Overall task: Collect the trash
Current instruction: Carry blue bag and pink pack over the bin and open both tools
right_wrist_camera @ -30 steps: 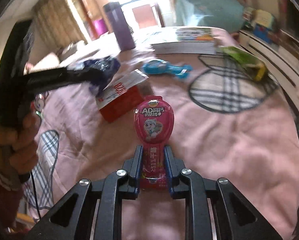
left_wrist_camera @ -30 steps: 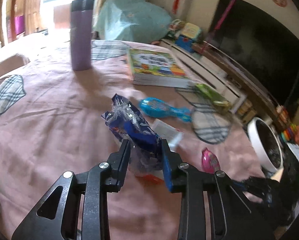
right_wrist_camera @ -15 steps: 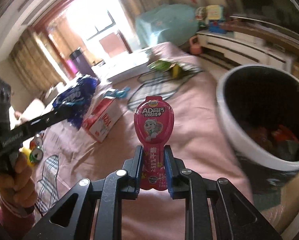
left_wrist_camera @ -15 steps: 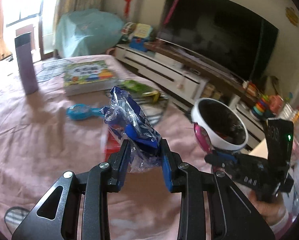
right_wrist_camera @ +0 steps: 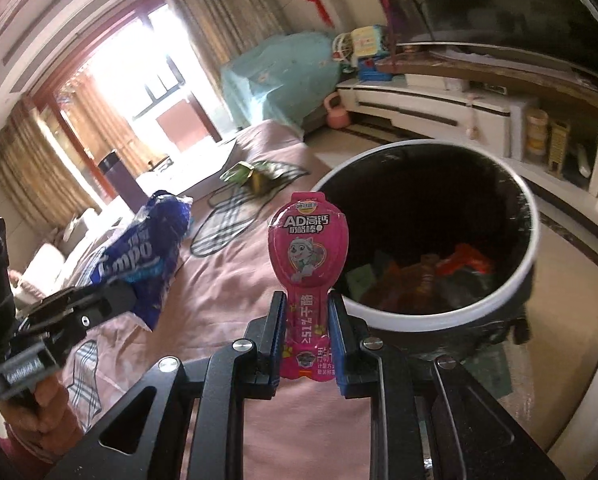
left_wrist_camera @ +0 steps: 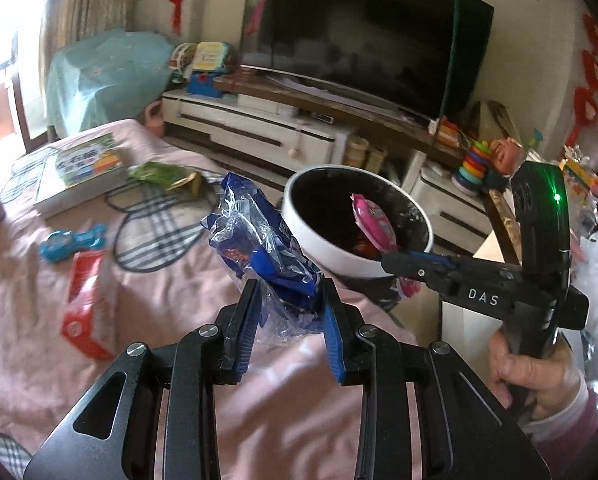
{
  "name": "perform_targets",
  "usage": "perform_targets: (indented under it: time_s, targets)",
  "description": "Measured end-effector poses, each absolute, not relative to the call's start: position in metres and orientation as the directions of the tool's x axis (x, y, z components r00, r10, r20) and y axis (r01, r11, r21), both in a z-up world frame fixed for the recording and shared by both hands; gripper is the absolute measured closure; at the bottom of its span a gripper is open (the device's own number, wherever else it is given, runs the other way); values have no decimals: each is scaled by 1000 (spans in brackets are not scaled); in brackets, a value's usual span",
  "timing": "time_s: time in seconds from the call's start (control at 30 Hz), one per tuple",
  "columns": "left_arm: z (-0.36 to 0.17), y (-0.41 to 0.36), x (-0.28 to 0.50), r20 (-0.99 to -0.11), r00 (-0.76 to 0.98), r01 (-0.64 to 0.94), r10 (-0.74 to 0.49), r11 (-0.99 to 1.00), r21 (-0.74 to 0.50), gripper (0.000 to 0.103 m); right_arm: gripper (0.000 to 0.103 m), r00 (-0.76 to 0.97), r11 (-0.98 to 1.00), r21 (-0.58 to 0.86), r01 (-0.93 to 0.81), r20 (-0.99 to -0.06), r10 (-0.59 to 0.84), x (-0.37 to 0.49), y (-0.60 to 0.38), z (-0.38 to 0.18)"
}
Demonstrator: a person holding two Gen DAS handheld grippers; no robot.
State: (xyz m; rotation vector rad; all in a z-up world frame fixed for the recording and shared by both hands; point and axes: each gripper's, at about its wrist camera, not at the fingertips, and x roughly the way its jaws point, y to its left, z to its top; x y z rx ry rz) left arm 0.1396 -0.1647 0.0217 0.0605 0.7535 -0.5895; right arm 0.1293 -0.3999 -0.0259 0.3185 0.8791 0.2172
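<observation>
**Bin beside the bed, litter spread across it**

The trash bin (left_wrist_camera: 355, 258) stands just off the bed (left_wrist_camera: 171, 292) edge, before the TV cabinet (left_wrist_camera: 259, 128). On the bed, a box (left_wrist_camera: 83, 300) lies near a toy (left_wrist_camera: 69, 240); behind them lie a snack bag (left_wrist_camera: 165, 174) and a book (left_wrist_camera: 83, 170).

Daylight is pouring in through a tall window (right_wrist_camera: 151, 92) at the far left, glaring white between brown curtains (right_wrist_camera: 39, 160) that are hanging on either side. A large dark television (left_wrist_camera: 363, 40) is sitting on a long white and wood media cabinet (left_wrist_camera: 283, 120) running along the right wall, with toys crowding its far end. Red ornaments (left_wrist_camera: 177, 0) are hanging on the pale wall beside the screen. A teal cloth-covered bulk (left_wrist_camera: 103, 76) is standing in the far corner. A pink sheet with plaid patches (left_wrist_camera: 39, 208) is spreading across the near surface, and pale floor (right_wrist_camera: 571, 248) is showing at the right.
</observation>
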Motion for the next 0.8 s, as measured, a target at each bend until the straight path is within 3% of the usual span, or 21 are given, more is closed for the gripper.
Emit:
perform_targets:
  time_s: [0.8]
  targets:
    - [20,-260,172,-698,485,635,-526,761,-133,75,82,644,938,344,44,-728,236,153,-469,-21]
